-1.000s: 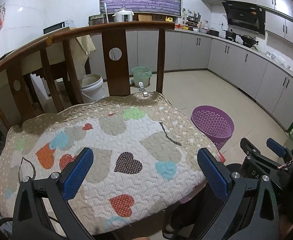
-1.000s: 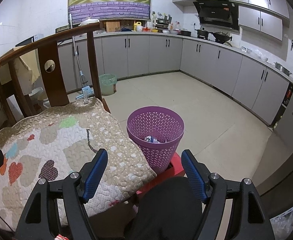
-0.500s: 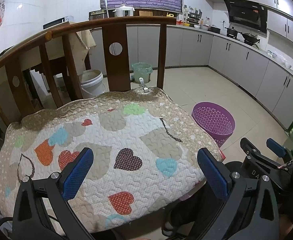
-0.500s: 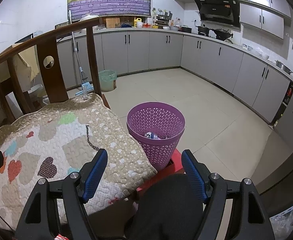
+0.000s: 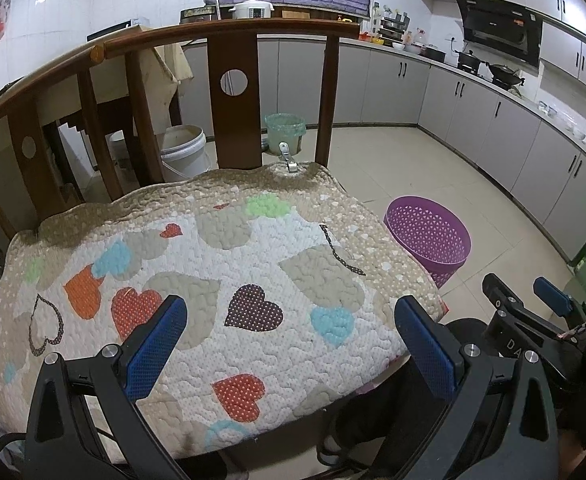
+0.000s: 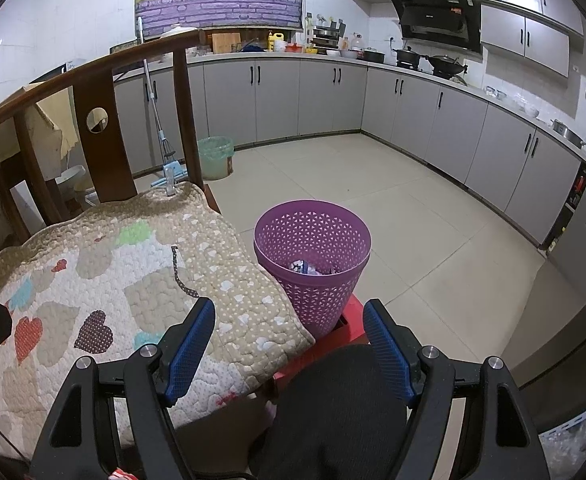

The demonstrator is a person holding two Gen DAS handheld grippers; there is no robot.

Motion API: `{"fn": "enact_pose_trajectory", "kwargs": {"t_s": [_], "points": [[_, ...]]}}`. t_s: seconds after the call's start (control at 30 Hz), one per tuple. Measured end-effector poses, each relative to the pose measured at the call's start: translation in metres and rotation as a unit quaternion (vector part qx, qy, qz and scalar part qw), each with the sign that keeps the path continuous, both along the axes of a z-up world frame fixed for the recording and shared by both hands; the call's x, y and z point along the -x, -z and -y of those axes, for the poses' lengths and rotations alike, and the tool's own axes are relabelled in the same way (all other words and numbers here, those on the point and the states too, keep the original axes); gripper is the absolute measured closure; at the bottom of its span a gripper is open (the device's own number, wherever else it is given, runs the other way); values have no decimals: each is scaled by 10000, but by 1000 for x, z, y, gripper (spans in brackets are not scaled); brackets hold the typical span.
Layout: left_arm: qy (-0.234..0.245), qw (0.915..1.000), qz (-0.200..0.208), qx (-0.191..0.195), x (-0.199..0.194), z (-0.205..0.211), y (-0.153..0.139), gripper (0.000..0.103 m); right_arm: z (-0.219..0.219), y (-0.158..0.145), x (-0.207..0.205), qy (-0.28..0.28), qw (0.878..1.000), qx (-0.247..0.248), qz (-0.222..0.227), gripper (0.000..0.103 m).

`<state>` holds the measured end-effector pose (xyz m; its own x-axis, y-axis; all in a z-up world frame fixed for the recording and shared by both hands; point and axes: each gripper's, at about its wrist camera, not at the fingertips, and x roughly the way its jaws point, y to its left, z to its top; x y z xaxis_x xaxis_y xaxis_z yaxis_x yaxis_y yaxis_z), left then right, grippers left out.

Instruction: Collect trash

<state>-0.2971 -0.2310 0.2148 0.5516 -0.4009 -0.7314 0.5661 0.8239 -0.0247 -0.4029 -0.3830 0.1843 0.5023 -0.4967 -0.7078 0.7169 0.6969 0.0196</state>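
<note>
Sitting at centre frame in the right wrist view, the purple perforated plastic waste basket [image 6: 312, 256] is holding a few scraps of crumpled trash [image 6: 311, 267] at its bottom, and it is standing on a red stool [image 6: 347, 322] just beside the edge of the quilted heart-patterned cushion [image 6: 133, 280]. Compared with a second ago almost nothing is changing: the basket, its contents and the cushion are keeping the same places, and only the left wrist view is framing the chair slightly differently. The cushion is covering the seat of a brown wooden chair [image 5: 233, 92], and no loose rubbish is showing on it. The right gripper [image 6: 289, 344] is hanging low in the frame with its blue pads spread wide and nothing between them; the left gripper [image 5: 289, 344] is likewise standing open and empty over the cushion. Judging from this, both hands are pausing between pick-ups, so the collecting is either finishing or waiting on a fresh piece outside these views. A green-lined bin [image 5: 285, 132] is standing farther back, on the floor.
</note>
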Motion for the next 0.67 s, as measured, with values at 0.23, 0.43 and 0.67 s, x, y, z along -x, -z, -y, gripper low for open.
{"fn": "enact_pose_trajectory", "kwargs": {"t_s": [0.23,0.43,0.67], "points": [[2,10000,-52,-22,-1,1,2,0,1,1,0,5,10000,-17,-4,23],[-7,10000,-74,-19,-2,0,3,0,2,3,0,-16,10000,-36,-23,23],[-84,9999,-88,-13,-2,-2,4,0,2,5,0,-18,10000,-47,-30,23]]}}
